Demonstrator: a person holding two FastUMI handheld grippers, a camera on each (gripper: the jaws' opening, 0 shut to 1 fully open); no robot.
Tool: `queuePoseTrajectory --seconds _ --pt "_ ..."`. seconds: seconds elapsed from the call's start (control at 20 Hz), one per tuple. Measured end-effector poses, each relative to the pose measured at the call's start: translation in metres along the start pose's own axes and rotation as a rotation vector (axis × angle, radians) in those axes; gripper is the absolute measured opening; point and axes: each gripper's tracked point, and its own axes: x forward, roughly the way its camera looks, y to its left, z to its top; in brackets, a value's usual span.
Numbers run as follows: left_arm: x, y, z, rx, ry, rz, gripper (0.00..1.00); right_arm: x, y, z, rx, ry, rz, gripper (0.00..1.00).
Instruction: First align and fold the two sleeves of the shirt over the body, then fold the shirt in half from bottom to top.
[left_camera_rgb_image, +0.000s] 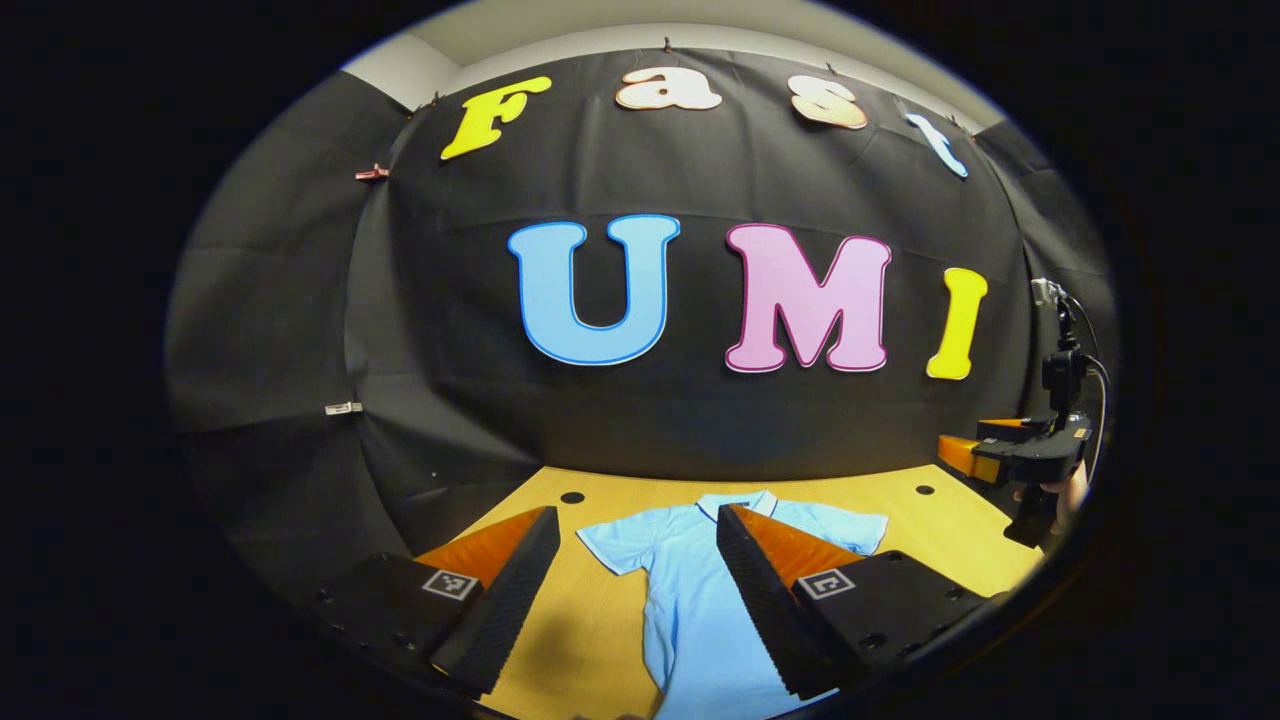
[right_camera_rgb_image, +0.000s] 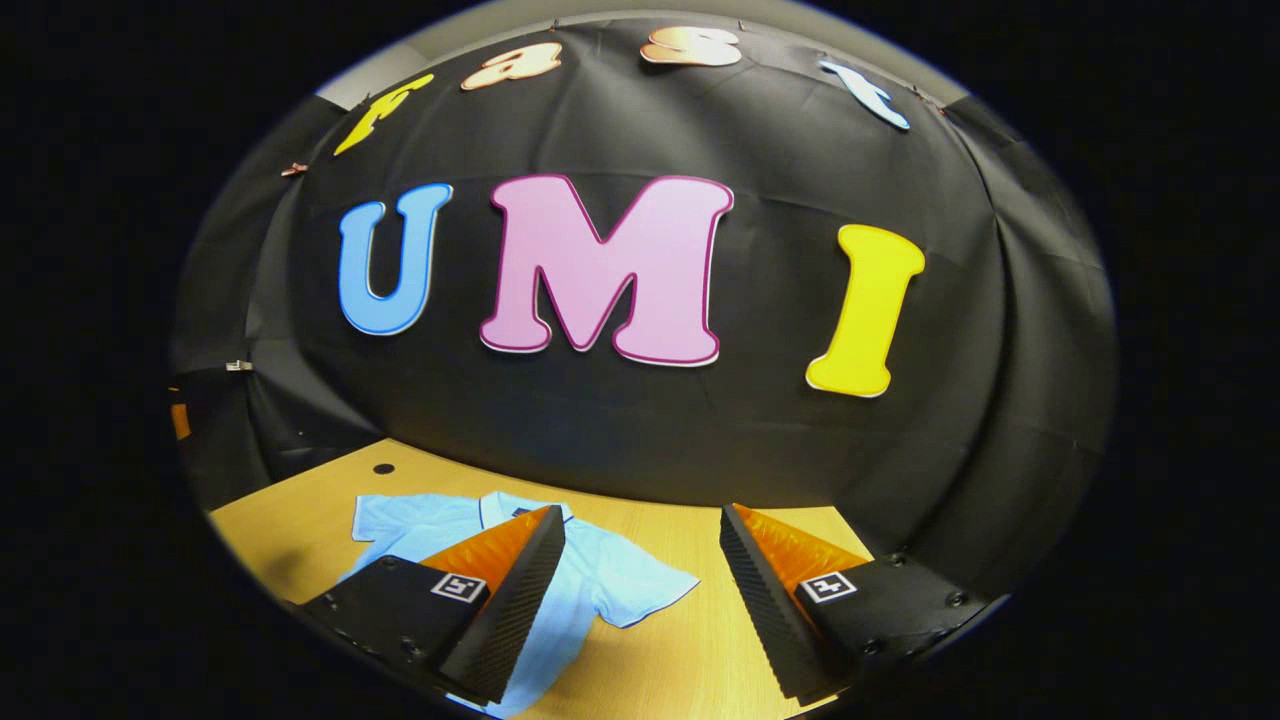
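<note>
Shirt (left_camera_rgb_image: 690, 600), pale blue with short sleeves and a collar, lies flat and unfolded on the yellow wooden desk (left_camera_rgb_image: 590, 640), collar toward the black cloth wall. In the left gripper view the left gripper (left_camera_rgb_image: 632, 520) hangs above the desk with its fingers (left_camera_rgb_image: 510, 590) wide apart and nothing between them; the shirt's one sleeve spreads in the gap between the fingers, and the body runs under the finger on the view's right side. Bare desk lies under the other finger and out to the desk's edge. The far sleeve reaches toward the right gripper (left_camera_rgb_image: 1000, 455), held well off at the desk's far side by a hand (left_camera_rgb_image: 1060, 497). In the right gripper view that gripper's fingers (right_camera_rgb_image: 770, 590) also stand wide apart, empty; the shirt lies under and beyond the finger on the view's left, one sleeve tip ending in the gap, with bare desk beyond. The inner faces of the fingers are ribbed; the desk is smooth, with small round holes near its back edge
</note>
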Motion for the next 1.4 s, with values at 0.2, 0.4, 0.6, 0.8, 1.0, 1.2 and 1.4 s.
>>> queuePoseTrajectory --seconds 0.2,0.4,0.6,0.8,1.0,1.2,1.4 --pt "0.009 0.003 -0.006 -0.012 0.026 0.047 1.0 0.034 -0.014 -0.027 -0.012 0.051 -0.008 0.97" --pt "0.016 0.007 -0.019 -0.016 0.069 0.085 1.0 0.067 -0.022 -0.064 0.038 0.139 0.0 0.97" --pt "0.018 0.011 -0.029 -0.02 0.107 0.125 1.0 0.101 -0.034 -0.1 0.066 0.211 -0.011 0.97" --pt "0.015 0.008 -0.036 -0.005 0.14 0.144 1.0 0.139 -0.04 -0.138 0.074 0.306 0.001 0.97" --pt "0.017 0.004 -0.042 -0.016 0.185 0.153 1.0 0.168 -0.043 -0.169 0.099 0.36 -0.005 0.97" --pt "0.017 0.007 -0.049 -0.024 0.199 0.204 1.0 0.19 -0.041 -0.203 0.152 0.443 -0.006 0.97" --pt "0.011 -0.001 -0.067 -0.019 0.239 0.199 1.0 0.203 -0.043 -0.235 0.196 0.512 -0.041 0.97"
